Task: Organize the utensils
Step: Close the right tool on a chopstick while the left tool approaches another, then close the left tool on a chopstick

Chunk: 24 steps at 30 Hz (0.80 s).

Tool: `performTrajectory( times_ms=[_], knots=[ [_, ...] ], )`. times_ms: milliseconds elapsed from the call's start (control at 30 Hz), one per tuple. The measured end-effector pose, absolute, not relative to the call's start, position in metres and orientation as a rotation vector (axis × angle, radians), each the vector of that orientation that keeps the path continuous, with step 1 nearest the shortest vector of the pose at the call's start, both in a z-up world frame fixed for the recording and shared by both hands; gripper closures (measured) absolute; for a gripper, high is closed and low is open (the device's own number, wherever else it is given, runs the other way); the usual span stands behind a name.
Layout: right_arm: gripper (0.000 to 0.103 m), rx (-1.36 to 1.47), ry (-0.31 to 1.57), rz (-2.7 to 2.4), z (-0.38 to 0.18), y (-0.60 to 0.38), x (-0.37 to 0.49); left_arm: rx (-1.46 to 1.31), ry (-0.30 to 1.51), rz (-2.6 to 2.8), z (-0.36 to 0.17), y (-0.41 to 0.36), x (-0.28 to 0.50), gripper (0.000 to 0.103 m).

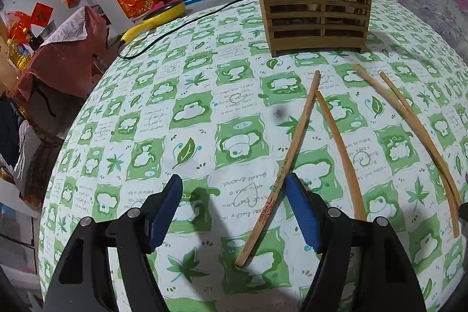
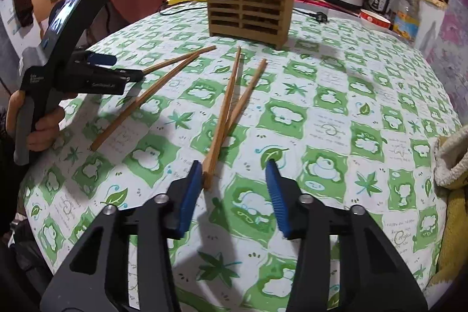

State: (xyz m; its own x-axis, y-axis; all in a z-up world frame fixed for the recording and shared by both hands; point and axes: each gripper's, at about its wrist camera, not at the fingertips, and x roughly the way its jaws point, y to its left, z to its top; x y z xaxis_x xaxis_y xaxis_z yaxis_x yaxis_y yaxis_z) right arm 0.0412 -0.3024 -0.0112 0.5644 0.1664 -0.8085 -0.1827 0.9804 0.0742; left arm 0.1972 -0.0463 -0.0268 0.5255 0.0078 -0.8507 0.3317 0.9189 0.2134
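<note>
- Far to our left in the right wrist view, our left gripper (image 2: 117,69) is held in a hand (image 2: 38,125) above the table's edge; side-on like this, we cannot tell its gap from here.
- From its own camera, our left gripper (image 1: 234,209) stands wide open over the green-patterned tablecloth (image 1: 175,113), gripping nothing.
- Between its fingers, close to the right pad, lies a printed chopstick (image 1: 280,165), running away from us and slightly right.
- Just right of that pad lies a second chopstick (image 1: 342,154), its far tip meeting the first.
- Further right, two more chopsticks (image 1: 418,130) lie together, well clear of the fingers.
- Ahead of the left gripper stands the slatted wooden holder (image 1: 316,10), with several chopsticks upright in it.
- Our right gripper (image 2: 234,189) is also wide open and holds nothing.
- A crossed pair of chopsticks (image 2: 225,113) has its near ends just beside our right gripper's left pad.
- The holder (image 2: 248,13) sits ahead of it.
</note>
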Motion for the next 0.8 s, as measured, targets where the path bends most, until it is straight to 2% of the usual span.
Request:
performTrajectory(
  times_ms=[167,200,400,667,800],
  knots=[
    [0.08,0.028,0.979,0.231,-0.017,-0.307,0.045,0.392,0.992,-0.193,-0.027,-0.05,0.195,0.031],
    [0.095,0.037,0.993,0.218,-0.019,-0.309,0.047,0.393,0.991,-0.193,-0.027,-0.05,0.194,0.031],
    [0.095,0.167,1.003,0.187,-0.023,-0.332,0.049,0.399,0.984,-0.2,-0.026,-0.047,0.189,0.031],
    [0.095,0.165,1.006,0.188,-0.024,-0.332,0.052,0.385,0.985,-0.269,-0.023,-0.032,0.165,0.031],
    [0.095,0.166,1.006,0.188,-0.024,-0.333,0.052,0.344,1.009,-0.301,-0.023,-0.026,0.165,0.035]
  ],
)
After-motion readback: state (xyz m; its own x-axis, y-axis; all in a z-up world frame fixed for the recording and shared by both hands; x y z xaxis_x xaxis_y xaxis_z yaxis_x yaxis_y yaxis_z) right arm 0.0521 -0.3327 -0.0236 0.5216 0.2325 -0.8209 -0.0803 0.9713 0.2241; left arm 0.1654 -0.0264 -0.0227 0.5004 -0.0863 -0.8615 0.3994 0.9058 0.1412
